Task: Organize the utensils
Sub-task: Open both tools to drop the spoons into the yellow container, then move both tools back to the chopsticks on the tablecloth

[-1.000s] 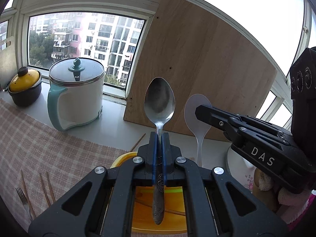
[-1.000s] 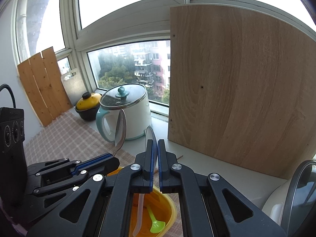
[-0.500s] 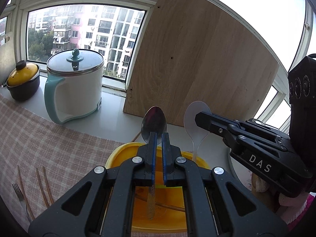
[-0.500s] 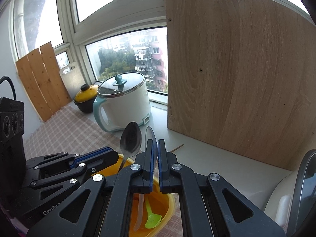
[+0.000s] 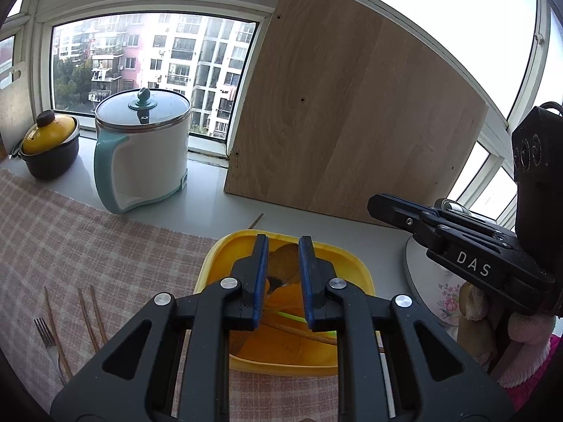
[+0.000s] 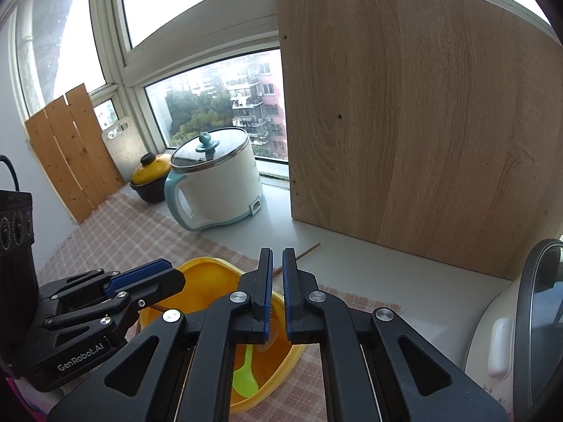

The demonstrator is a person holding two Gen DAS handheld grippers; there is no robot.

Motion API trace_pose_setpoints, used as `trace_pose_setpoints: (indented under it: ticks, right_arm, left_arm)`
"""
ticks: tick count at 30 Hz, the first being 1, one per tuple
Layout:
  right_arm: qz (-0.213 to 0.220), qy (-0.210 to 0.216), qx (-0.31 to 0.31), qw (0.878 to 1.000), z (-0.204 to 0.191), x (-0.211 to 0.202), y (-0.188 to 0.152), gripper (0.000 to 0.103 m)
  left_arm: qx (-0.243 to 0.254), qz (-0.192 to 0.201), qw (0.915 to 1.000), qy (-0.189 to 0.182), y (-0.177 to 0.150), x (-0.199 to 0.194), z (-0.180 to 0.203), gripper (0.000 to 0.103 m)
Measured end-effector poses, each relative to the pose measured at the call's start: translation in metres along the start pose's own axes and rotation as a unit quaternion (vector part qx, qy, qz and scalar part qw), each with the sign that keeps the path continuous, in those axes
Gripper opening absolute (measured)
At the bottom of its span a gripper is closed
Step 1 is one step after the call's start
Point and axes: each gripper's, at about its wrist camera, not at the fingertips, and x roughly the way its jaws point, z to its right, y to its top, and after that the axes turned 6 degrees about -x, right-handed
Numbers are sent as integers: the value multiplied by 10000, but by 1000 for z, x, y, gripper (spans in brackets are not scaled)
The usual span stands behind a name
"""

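My left gripper (image 5: 283, 246) hangs over the yellow tray (image 5: 211, 267). Its jaws are opening, with a clear gap and nothing pressed between the pads. The metal spoon (image 5: 285, 263) lies in the tray just under the fingertips. My right gripper (image 6: 277, 256) is over the tray's right side, jaws almost together. No spoon sticks out past its tips. A pale spoon bowl (image 6: 271, 334) shows low between its fingers, down in the tray. A green plastic spoon (image 6: 244, 379) and a chopstick (image 5: 302, 332) also lie in the tray.
A fork (image 5: 45, 334) and chopsticks (image 5: 91, 316) lie on the checked cloth at the left. A white pot (image 5: 140, 151), a yellow-lidded pot (image 5: 47, 144) and a leaning wooden board (image 5: 352, 123) stand behind. A cooker (image 6: 510, 316) is at the right.
The metal spoon has slid out of my left gripper into the tray and the jaws have spread. The white spoon no longer stands above my right gripper's tips. Both views tilted down toward the tray.
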Motion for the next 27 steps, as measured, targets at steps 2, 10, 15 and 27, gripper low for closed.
trace_pose_setpoints:
  ticks: [2, 10, 15, 27]
  right_arm:
    - [21, -7, 28, 10000, -1, -5, -1, 4]
    - [230, -122, 32, 9997, -18, -30, -3, 34]
    - [321, -162, 39, 9993, -34, -45, -5, 44]
    - [421, 14, -22, 9991, -83, -58, -12, 64]
  left_arm:
    - [18, 11, 10000, -5, -1, -6, -1, 15]
    - [167, 51, 9998, -52, -7, -33, -5, 18]
    - [191, 78, 9997, -88, -10, -57, -16, 29]
    - [208, 8, 9994, 294, -27, -109, -85, 39]
